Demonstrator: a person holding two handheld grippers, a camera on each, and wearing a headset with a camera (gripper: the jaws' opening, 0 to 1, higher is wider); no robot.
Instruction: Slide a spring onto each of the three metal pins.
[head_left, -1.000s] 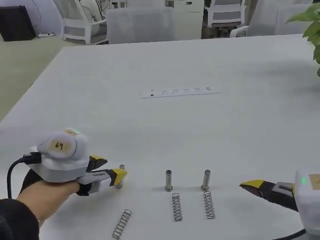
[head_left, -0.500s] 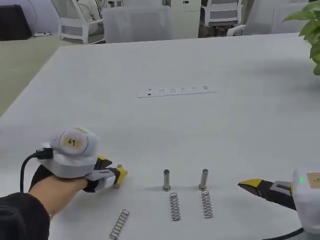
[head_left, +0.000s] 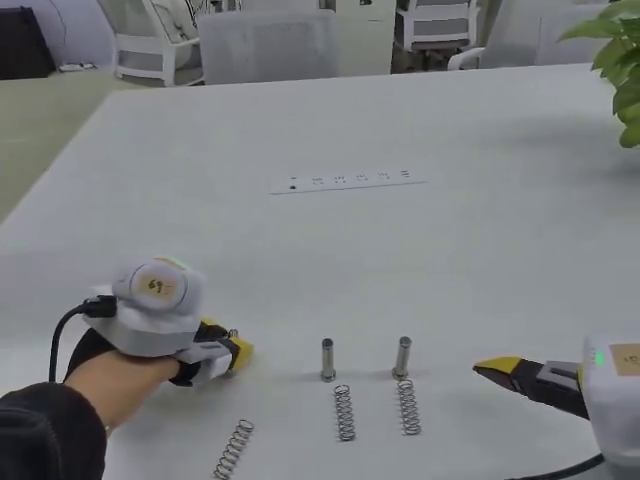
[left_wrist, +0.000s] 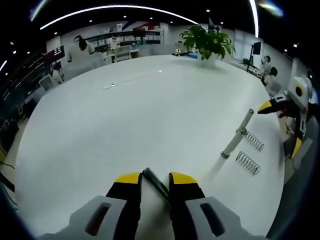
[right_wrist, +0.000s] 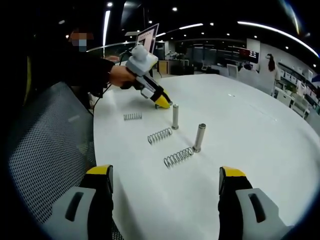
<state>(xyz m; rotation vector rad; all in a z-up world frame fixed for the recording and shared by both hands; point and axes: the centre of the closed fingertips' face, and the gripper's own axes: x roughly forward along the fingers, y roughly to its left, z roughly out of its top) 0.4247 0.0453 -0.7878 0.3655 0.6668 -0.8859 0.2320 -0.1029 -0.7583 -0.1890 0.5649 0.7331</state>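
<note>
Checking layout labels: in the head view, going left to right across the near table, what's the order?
left gripper, jaws on a third pin → standing pin → middle spring → second standing pin → right gripper. Skipped for overlap: left spring, right spring.

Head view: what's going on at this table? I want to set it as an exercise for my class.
A person works two hand-held grippers at a white table. The left tongs are closed around the leftmost pin. The right tongs hang open, holding nothing, off to the right of the middle pin and right pin, which stand upright. Three springs lie flat nearby; none is on a pin yet.
</note>
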